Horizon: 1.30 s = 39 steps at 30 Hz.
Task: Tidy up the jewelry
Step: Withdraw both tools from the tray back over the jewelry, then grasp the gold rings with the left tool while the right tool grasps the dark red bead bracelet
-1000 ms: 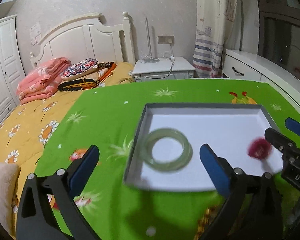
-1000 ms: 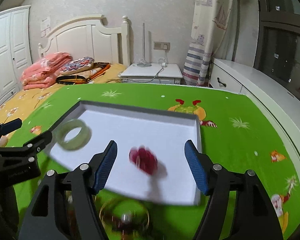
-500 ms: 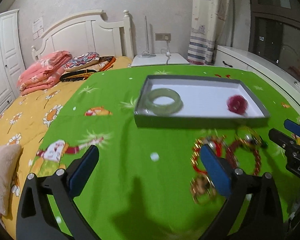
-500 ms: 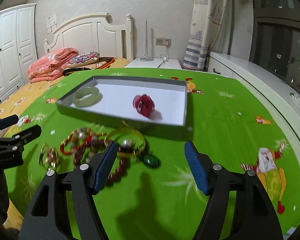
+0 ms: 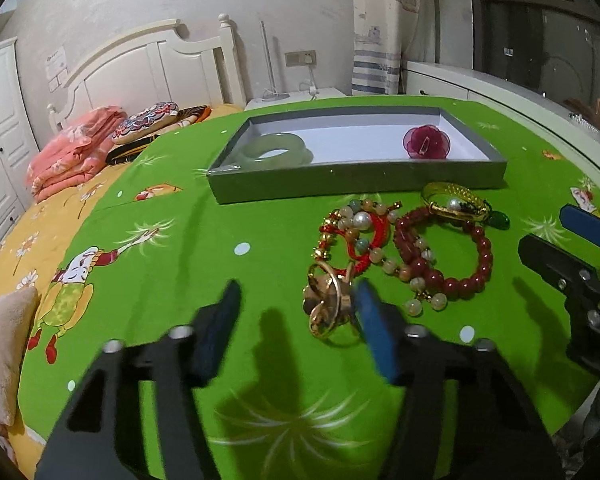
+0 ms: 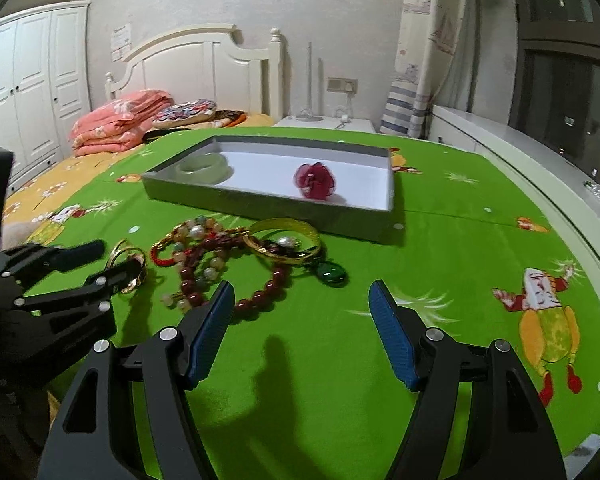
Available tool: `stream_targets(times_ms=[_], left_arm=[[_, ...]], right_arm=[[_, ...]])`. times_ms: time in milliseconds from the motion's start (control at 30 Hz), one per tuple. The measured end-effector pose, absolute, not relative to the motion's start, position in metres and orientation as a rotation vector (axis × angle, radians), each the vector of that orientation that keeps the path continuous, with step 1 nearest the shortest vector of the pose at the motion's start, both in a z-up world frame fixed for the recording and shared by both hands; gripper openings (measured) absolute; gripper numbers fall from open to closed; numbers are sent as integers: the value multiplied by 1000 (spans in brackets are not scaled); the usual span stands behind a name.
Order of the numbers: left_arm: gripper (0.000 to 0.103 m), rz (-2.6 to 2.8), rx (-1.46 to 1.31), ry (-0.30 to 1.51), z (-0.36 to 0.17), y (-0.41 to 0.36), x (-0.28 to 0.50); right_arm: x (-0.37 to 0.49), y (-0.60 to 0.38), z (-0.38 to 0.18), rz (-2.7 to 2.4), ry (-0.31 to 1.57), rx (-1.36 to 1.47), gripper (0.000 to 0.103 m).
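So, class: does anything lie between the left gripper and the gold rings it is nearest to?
Nothing visible does. The left gripper is open just above the green cloth, and the gold rings lie beside its right finger, with no other jewelry between.

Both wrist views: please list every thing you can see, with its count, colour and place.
tray: 1, grey, white inside, on green cloth.
jade bangle: 1, pale green, tray's left end.
flower brooch: 1, magenta, tray's right part.
bead bracelets: several, red and pearl, tangled before tray.
gold bangle: 1, beside the beads.
gold rings: a cluster, nearest left gripper.
left gripper: open, by rings.
right gripper: open.
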State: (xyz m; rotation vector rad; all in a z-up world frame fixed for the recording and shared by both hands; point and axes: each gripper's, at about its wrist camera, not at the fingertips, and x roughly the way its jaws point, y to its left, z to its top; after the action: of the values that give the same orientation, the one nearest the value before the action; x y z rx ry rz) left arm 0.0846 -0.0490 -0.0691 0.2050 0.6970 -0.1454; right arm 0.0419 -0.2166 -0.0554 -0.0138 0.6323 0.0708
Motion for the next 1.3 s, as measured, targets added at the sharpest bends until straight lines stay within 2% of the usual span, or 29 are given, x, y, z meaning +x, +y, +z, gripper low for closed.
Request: stream_targets(times_ms=[67,200,267,600,833,1133,1200,1300], left_arm=[[20,-156,203,701,-72,-48,86],[15,-166,176,673,-70,-38,82],[5,-172,157,666,-68,-31,81],[4,-157,129,581,-49,-9,66],[4,-157,99,599,-54,1,66],[4,-155,92,591,-55,7,60],[4,-151,88,588,-55,10,59],[4,-148,79,593,-57,14,59]], right_arm=[[43,-213,-57,86,640,-15,66],[44,-211,-58,99,646,-6,64],[47,-213,-57,95,644,7,61],[58,-209,-59,95,674,-4,53],[60,-180,-52,166,675,-63,48],[85,-148,-56,210,736,-95,28],[89,-145,-60,210,759,-107,21],[93,-142,-62,211,778,-126,20]])
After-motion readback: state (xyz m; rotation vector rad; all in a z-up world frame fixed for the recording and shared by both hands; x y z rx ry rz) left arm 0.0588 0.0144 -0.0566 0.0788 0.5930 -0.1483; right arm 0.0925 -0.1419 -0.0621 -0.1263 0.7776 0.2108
